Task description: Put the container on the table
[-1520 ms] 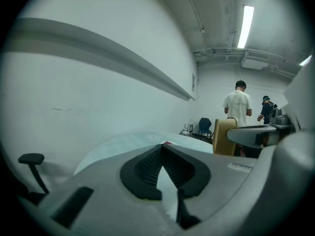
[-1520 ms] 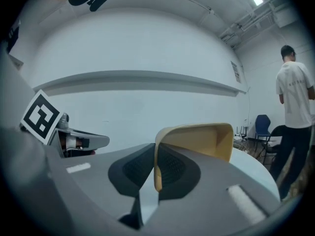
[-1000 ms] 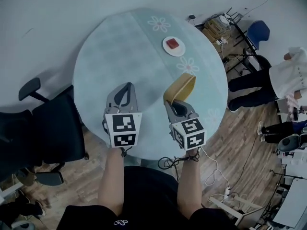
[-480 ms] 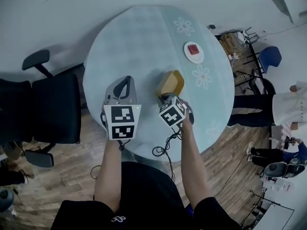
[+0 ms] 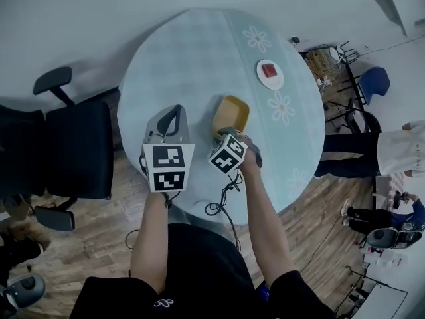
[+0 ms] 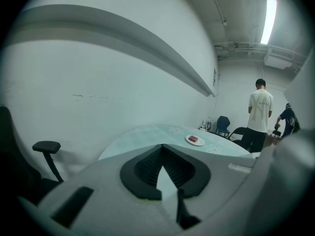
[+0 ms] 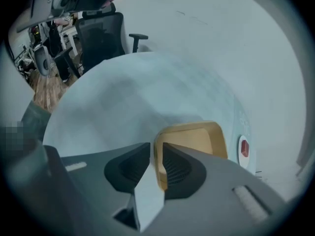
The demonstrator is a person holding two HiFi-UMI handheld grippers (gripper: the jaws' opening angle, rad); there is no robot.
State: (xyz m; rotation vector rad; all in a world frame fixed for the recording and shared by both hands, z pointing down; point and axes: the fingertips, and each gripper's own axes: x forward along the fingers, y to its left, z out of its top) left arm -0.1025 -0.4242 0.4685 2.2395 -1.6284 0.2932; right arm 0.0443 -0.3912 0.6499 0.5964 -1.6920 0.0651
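Clamping the container (image 5: 231,113) by its near rim, my right claw (image 5: 224,133) holds it mouth-up over the table (image 5: 186,52), near the middle; whether the base touches the top I cannot tell. My left claw (image 5: 171,119) hovers just beside, jaw tips pressed together on nothing. A plate (image 5: 269,74) sits well apart.

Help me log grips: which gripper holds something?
The right gripper: its jaws clamp the yellow container by its rim; the left gripper is shut on nothing.
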